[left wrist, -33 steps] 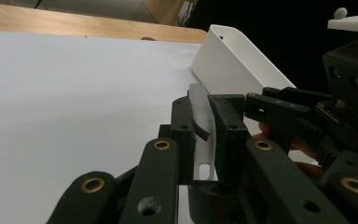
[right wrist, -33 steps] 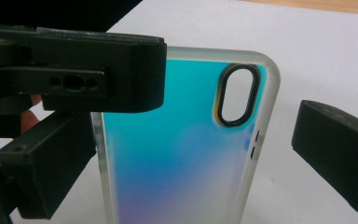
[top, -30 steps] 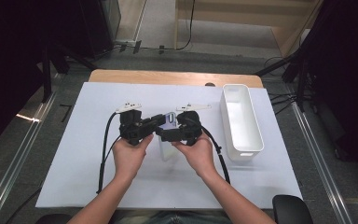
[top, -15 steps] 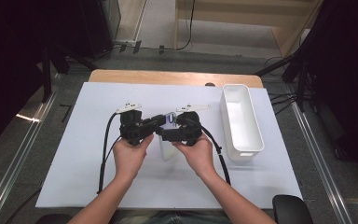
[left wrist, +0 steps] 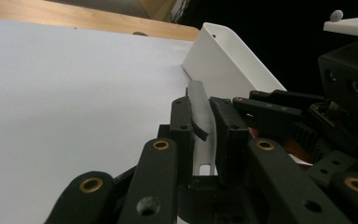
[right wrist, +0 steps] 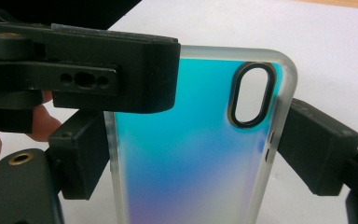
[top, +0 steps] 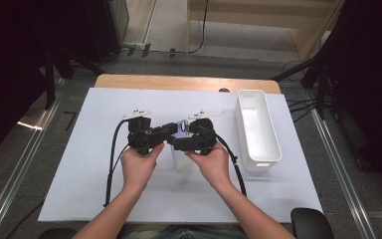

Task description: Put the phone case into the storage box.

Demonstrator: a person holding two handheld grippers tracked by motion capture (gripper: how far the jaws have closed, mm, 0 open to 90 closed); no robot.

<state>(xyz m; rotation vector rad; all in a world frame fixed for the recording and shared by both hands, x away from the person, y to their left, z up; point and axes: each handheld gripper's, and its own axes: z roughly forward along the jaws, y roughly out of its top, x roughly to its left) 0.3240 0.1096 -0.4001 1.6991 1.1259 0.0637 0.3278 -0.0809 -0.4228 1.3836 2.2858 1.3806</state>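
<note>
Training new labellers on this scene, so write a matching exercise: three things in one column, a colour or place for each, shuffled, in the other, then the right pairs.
Things
1. phone case
2. bin
3. wooden tabletop

Colour or place
A. a tan strip showing beyond the far edge of the white sheet
B. blue fading to violet, with a frosted clear rim and an oval camera cutout
C. white, long and empty, at the right side of the sheet

Pairs: 1-B, 2-C, 3-A
</note>
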